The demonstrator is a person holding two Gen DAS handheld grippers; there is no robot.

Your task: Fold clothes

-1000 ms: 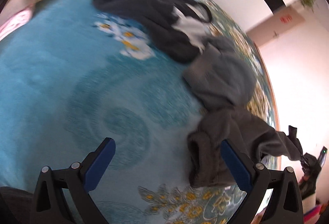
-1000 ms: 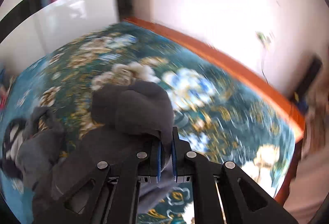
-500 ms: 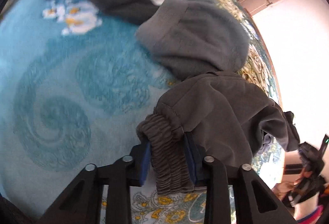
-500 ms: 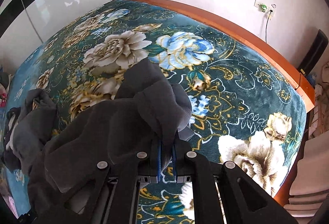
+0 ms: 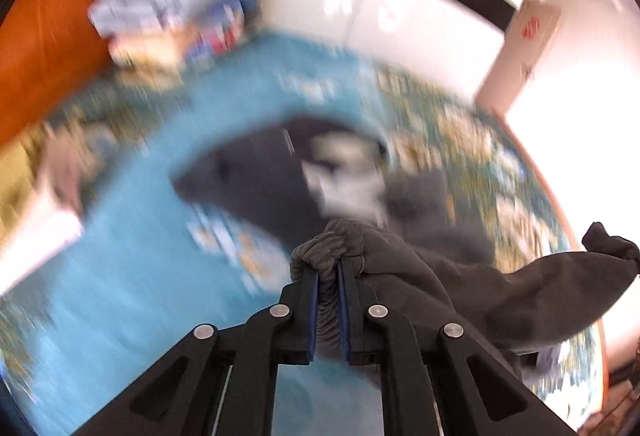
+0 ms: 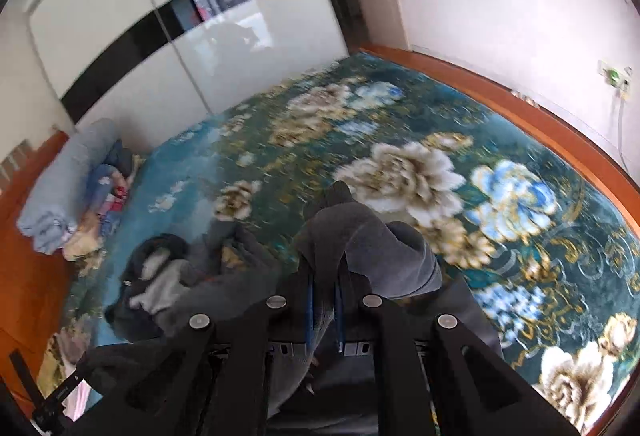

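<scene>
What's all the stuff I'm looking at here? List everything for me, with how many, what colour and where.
Grey garment: one, dark grey, clamped in both grippers, hanging above the bed.
Clothes pile: one heap, black, grey and white, lying on the blanket at its left side.
Blanket: one, teal with cream and blue flowers, covering the bed.
Bed frame: one, orange-brown wood, around the blanket.
Rolled bedding: one bundle, pale blue, at the head of the bed.
Wardrobe: one, white with a black band, behind the bed.
Wall socket: one, white, on the right wall.
Left gripper: one, black with blue pads, shut on the ribbed cuff.
Right gripper: one, black, shut on the fabric.
</scene>
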